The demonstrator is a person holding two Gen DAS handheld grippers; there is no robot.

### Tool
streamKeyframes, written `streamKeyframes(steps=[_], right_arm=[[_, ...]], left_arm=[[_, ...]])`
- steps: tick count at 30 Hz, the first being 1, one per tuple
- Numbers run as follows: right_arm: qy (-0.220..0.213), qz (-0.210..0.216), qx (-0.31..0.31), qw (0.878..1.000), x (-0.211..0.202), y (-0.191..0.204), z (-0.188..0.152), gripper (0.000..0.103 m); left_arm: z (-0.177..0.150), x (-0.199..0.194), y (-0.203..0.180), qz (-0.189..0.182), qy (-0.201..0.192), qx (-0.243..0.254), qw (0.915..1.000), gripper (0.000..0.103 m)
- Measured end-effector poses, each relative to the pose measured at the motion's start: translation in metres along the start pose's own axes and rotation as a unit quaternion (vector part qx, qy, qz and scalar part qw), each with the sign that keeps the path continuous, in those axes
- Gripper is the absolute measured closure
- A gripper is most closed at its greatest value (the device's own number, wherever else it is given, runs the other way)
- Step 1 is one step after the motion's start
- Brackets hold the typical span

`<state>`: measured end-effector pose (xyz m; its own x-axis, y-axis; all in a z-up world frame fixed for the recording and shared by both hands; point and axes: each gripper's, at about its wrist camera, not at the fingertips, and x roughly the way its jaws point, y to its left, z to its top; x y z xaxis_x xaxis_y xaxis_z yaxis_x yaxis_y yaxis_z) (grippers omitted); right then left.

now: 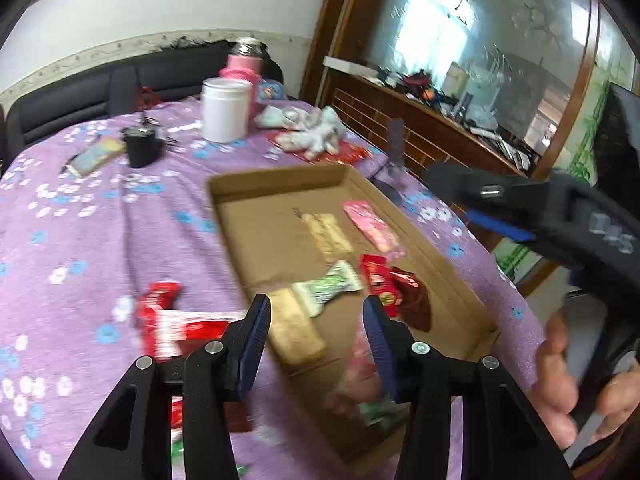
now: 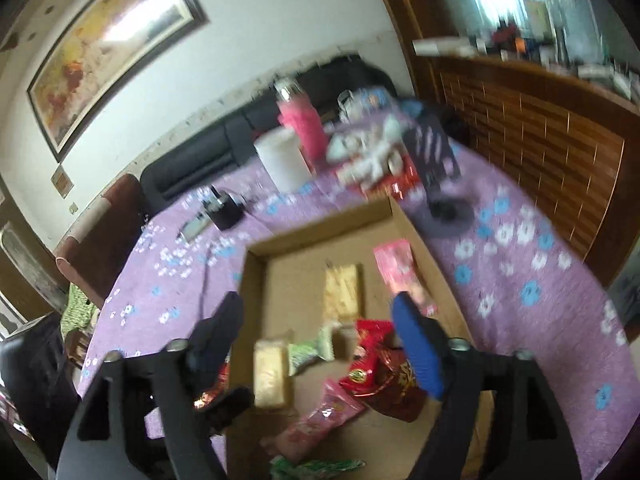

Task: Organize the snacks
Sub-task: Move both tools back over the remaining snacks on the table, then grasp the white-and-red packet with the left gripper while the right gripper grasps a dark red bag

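A shallow cardboard box [image 1: 280,184] lies on the purple flowered cloth. It holds a pale yellow wafer pack [image 1: 326,234], a pink packet [image 1: 374,228], a green-white candy [image 1: 328,286], red packets [image 1: 384,284] and a tan bar [image 1: 296,332]. My left gripper [image 1: 316,308] hovers over the box's near end; the tan bar lies between its blue pads but is not pressed. A red-white packet [image 1: 172,320] lies on the cloth to the left. My right gripper [image 2: 318,300] stands wide open above the same box [image 2: 320,224], over the tan bar [image 2: 272,374] and red packets [image 2: 370,356]. The left wrist view shows the right gripper [image 1: 448,194] held by a hand [image 1: 560,360].
At the table's far side stand a white jar [image 1: 224,110], a pink flask [image 1: 242,66], a black cup [image 1: 140,146] and a heap of white-wrapped sweets [image 1: 316,136]. A dark phone stand [image 2: 434,156] stands right of the heap. A black sofa runs behind; a wooden cabinet [image 2: 540,128] borders the right.
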<state>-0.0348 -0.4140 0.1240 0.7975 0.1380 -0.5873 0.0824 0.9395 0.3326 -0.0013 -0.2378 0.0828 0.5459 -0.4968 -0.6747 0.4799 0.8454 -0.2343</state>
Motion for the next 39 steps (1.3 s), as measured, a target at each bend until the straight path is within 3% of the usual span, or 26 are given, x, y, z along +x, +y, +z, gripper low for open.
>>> streamKeyframes(steps=[2, 5, 8, 9, 11, 13, 15, 18, 22, 25, 33, 36, 37, 39], right_arm=[[-0.033, 0.003, -0.002, 0.999, -0.018, 0.012, -0.002, 0.007], [-0.073, 0.051, -0.004, 0.996, -0.039, 0.028, -0.007, 0.000], [-0.050, 0.100, 0.006, 0.994, -0.041, 0.041, -0.013, 0.000], [-0.038, 0.117, 0.015, 0.992, -0.039, 0.044, -0.015, 0.002], [-0.030, 0.138, 0.012, 0.990, -0.037, 0.055, -0.020, 0.023], [-0.020, 0.115, 0.008, 0.993, -0.031, 0.066, -0.025, 0.033], [-0.002, 0.107, -0.002, 0.994, -0.022, 0.077, -0.030, 0.033], [0.072, 0.124, -0.031, 0.989, 0.001, 0.097, -0.041, 0.034], [0.160, 0.088, -0.039, 0.982, 0.038, 0.117, -0.063, 0.034], [0.204, 0.053, -0.039, 0.977, 0.061, 0.126, -0.074, 0.043], [0.246, -0.050, -0.049, 0.967, 0.105, 0.136, -0.089, 0.045], [0.263, -0.062, -0.053, 0.961, 0.125, 0.134, -0.095, 0.050], [0.257, -0.061, -0.060, 0.963, 0.126, 0.137, -0.096, 0.059], [0.259, -0.044, -0.068, 0.963, 0.128, 0.147, -0.099, 0.064]], left_arm=[[-0.002, -0.016, 0.019, 0.006, -0.012, -0.013, 0.9998, 0.053], [-0.004, -0.037, 0.048, 0.016, -0.027, -0.035, 0.9989, 0.053], [-0.009, -0.056, 0.078, 0.032, -0.036, -0.053, 0.9974, 0.053], [-0.012, -0.063, 0.089, 0.038, -0.038, -0.058, 0.9969, 0.053], [-0.018, -0.070, 0.102, 0.045, -0.041, -0.064, 0.9961, 0.052], [-0.026, -0.074, 0.119, 0.057, -0.042, -0.072, 0.9949, 0.052], [-0.032, -0.073, 0.132, 0.070, -0.043, -0.083, 0.9932, 0.052], [-0.041, -0.071, 0.152, 0.085, -0.046, -0.100, 0.9903, 0.052], [-0.050, -0.064, 0.171, 0.088, -0.045, -0.127, 0.9870, 0.052], [-0.055, -0.064, 0.178, 0.086, -0.043, -0.137, 0.9860, 0.052], [-0.053, -0.078, 0.175, 0.118, -0.073, -0.121, 0.9830, 0.052], [-0.053, -0.082, 0.178, 0.122, -0.079, -0.126, 0.9813, 0.052], [-0.053, -0.083, 0.180, 0.124, -0.081, -0.128, 0.9806, 0.052], [-0.052, -0.084, 0.183, 0.131, -0.083, -0.131, 0.9792, 0.052]])
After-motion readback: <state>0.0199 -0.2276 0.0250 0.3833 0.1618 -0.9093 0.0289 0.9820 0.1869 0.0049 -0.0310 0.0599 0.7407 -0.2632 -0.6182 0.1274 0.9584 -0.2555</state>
